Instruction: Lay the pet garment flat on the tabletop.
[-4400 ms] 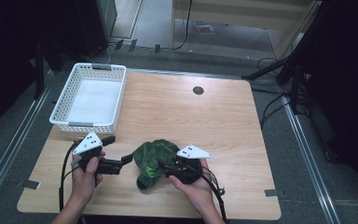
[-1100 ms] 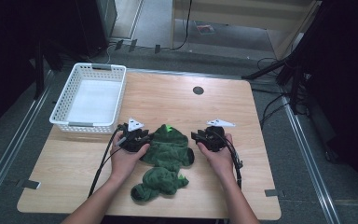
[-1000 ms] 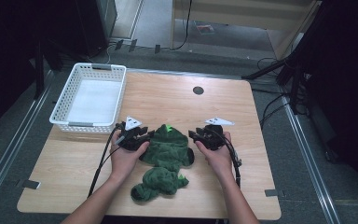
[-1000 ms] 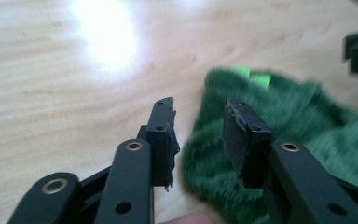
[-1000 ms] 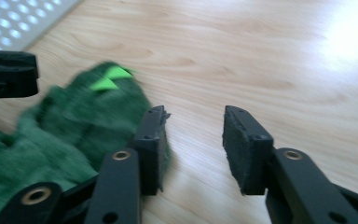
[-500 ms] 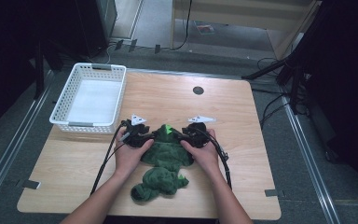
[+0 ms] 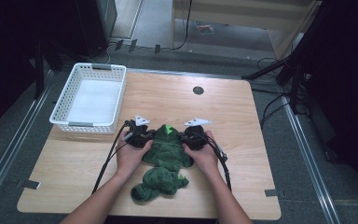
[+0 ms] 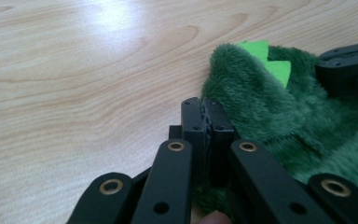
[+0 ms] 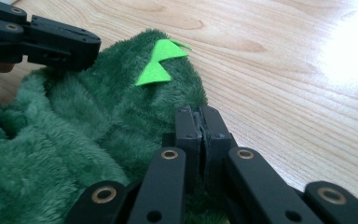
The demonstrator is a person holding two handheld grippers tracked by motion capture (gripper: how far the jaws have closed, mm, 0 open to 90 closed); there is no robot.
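The green plush garment (image 7: pixel 167 154) lies on the wooden worktop (image 7: pixel 242 126), slightly toward 6 o'clock of the worktop centre. In the high view its upper part is spread between the two hands. A bunched lower portion trails toward 7 o'clock, near the worktop edge at the person's side. A bright green zigzag patch (image 7: pixel 168 129) marks the garment's far end at 12 o'clock.

The left gripper (image 7: pixel 145 136) sits at the 9 o'clock edge of the garment, held by the left hand (image 7: pixel 129 156). In the left gripper view its jaws are pressed together, pinching the plush edge, with green pile (image 8: pixel 261 107) rising just beside the closed tips at 2 o'clock. The patch (image 8: pixel 270 58) appears beyond the fold.

The right gripper (image 7: pixel 186 138) sits at the 3 o'clock edge of the garment, held by the right hand (image 7: pixel 204 156). In the right gripper view its jaws are pressed together at the garment border; the fabric (image 9: pixel 98 126) lies against the jaws on the 9 o'clock side, and bare wood lies at 3 o'clock. The same view shows the left gripper's black jaws at 10 o'clock, resting on the plush.

A white lattice basket (image 7: pixel 61 112) stands at the 10 o'clock corner of the worktop, well apart from the garment. A dark round grommet (image 7: pixel 198 90) is set in the worktop at 12 o'clock. Cables (image 7: pixel 107 161) trail from both grippers toward 6 o'clock.
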